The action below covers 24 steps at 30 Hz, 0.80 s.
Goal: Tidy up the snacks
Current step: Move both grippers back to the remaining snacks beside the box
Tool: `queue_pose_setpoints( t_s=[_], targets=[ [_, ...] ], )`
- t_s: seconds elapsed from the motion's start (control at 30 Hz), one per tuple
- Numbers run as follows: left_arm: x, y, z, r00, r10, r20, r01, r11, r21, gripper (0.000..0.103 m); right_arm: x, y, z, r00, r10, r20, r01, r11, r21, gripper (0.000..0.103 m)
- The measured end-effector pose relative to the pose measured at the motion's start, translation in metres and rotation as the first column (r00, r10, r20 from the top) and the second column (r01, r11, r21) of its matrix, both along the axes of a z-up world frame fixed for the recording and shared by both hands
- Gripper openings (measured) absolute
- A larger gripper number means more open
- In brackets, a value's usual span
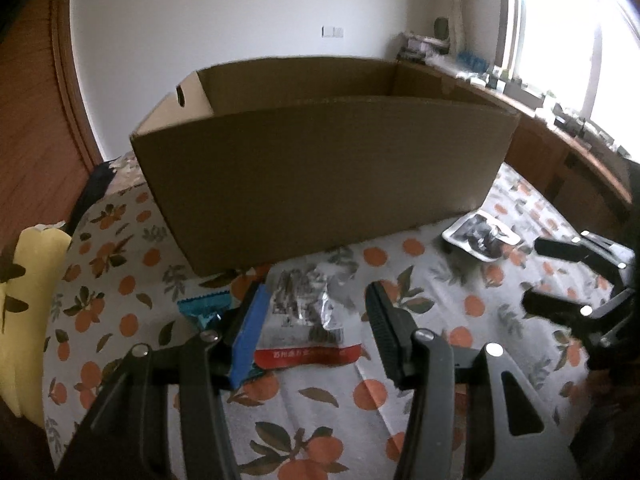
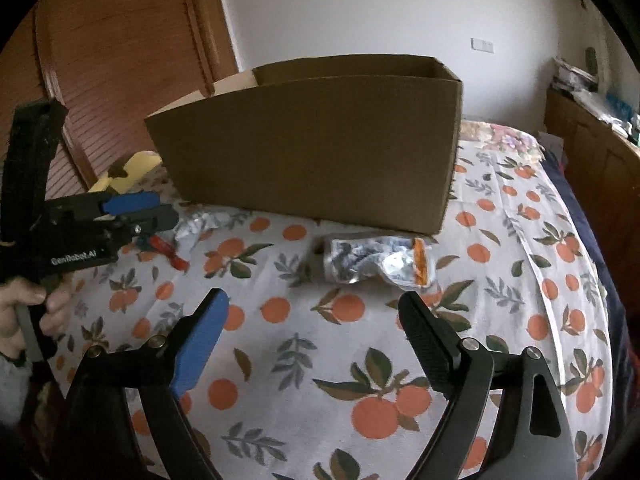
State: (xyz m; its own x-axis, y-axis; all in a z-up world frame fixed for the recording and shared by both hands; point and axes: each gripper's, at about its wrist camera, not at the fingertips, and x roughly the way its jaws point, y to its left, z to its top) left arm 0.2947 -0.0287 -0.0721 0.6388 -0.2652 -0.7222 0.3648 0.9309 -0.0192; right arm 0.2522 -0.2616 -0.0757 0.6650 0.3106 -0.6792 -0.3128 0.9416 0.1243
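Both tongs are seen spread wide with nothing between the fingers. Left gripper (image 1: 316, 332) is lowered over a silver snack packet with a red strip (image 1: 308, 320), and a blue wrapper (image 1: 206, 308) is seen just beside its blue finger. Right gripper (image 2: 312, 344) is held above the orange-print bedsheet (image 2: 360, 400), near a crumpled silver-and-orange packet (image 2: 376, 262) lying close to the cardboard box (image 2: 312, 144). Inside of the box is mostly hidden — no snack can be confirmed there. The task is judged to be at an early stage: at least three packets are left on the sheet.
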Motion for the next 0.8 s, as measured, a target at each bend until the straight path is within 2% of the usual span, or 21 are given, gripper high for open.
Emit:
queue_pose_setpoints(
  t_s=[0.2, 0.37, 0.5, 0.73, 0.8],
  targets=[
    [0.013, -0.006, -0.015, 0.998, 0.018, -0.058, -0.015, 0.999, 0.044, 0.051, 0.005, -0.004, -0.003, 1.000, 0.002, -0.024, -0.001, 1.000, 0.008, 0.089],
    [0.022, -0.008, -0.017, 0.996, 0.035, -0.080, -0.031, 0.998, 0.059, 0.051, 0.007, -0.007, -0.006, 0.999, -0.027, -0.035, 0.028, 1.000, 0.014, 0.089],
    [0.025, -0.013, -0.020, 0.996, 0.045, -0.079, -0.037, 0.994, 0.101, 0.051, 0.008, -0.012, -0.007, 0.998, -0.054, -0.039, 0.055, 0.998, 0.023, 0.088],
    [0.032, -0.016, -0.023, 0.993, 0.035, -0.113, -0.024, 0.995, 0.097, 0.051, 0.007, -0.009, -0.006, 0.998, -0.059, -0.036, 0.059, 0.998, -0.001, 0.088],
    [0.035, -0.015, -0.023, 0.990, 0.031, -0.134, -0.022, 0.997, 0.074, 0.053, 0.007, -0.008, -0.006, 0.998, -0.057, -0.036, 0.057, 0.998, -0.002, 0.088]
  ],
)
